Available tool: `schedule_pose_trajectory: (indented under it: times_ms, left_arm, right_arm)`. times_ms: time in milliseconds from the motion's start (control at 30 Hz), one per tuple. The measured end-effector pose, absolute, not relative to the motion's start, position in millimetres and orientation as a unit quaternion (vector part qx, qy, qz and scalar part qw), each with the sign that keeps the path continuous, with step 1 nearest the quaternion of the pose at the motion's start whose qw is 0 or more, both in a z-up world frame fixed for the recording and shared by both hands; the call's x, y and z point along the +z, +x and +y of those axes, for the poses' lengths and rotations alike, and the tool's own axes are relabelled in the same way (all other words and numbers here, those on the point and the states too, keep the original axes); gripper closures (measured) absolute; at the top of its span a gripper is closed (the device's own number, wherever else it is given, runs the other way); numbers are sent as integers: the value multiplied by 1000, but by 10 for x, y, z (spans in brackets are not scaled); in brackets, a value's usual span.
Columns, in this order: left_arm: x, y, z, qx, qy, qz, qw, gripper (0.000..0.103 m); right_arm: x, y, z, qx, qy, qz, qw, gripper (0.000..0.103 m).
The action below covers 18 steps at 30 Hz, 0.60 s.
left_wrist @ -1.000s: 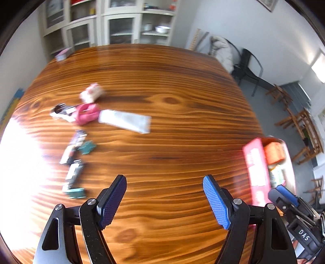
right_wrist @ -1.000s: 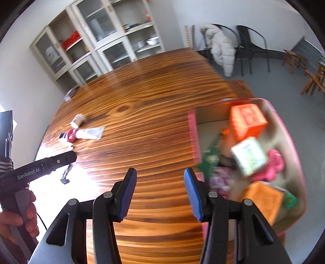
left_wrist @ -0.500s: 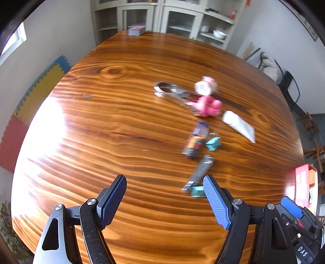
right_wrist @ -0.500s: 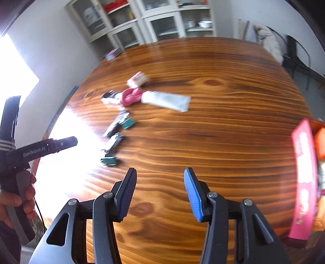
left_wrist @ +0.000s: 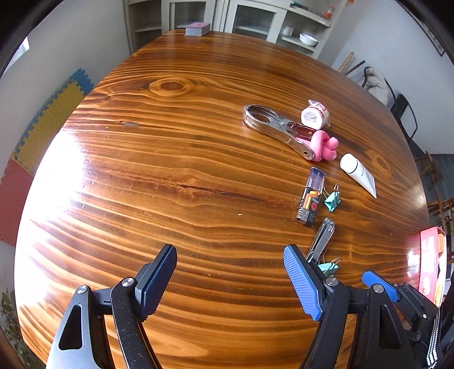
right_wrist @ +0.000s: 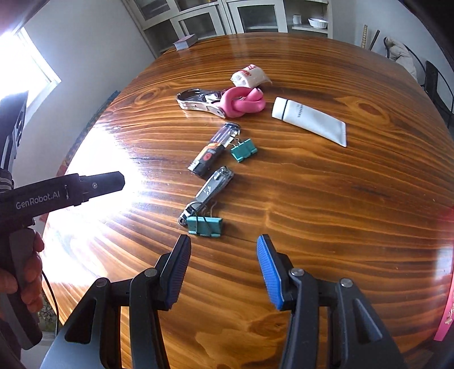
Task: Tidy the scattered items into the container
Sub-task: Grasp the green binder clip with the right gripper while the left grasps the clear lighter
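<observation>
L gripper open, empty | R gripper open, empty, angled down

From my feed: glossy striped wooden surface fills both views, strong glare patch on its left side. Pale glass-door cabinets stand behind the far edge, a white bowl on one shelf. Grey-white walls. Bright window at left. Coloured foam mats cover the floor at left. Black chair with a pale coat at right
</observation>
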<state>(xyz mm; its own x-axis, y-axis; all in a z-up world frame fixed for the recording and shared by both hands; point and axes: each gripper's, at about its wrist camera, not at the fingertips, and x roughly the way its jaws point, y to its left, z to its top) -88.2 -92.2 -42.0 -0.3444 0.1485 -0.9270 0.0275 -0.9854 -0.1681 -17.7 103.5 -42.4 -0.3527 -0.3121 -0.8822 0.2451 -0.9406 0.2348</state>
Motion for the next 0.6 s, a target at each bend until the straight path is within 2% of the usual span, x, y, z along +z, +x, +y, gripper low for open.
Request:
schedule_pose_trajectory:
  times_ms: [600]
  left_arm:
    - [-565, -997, -1099, 805, -584, -94, 45, 23]
  right_arm:
    - [-655, -347, 627, -830, 536, 35, 148, 51]
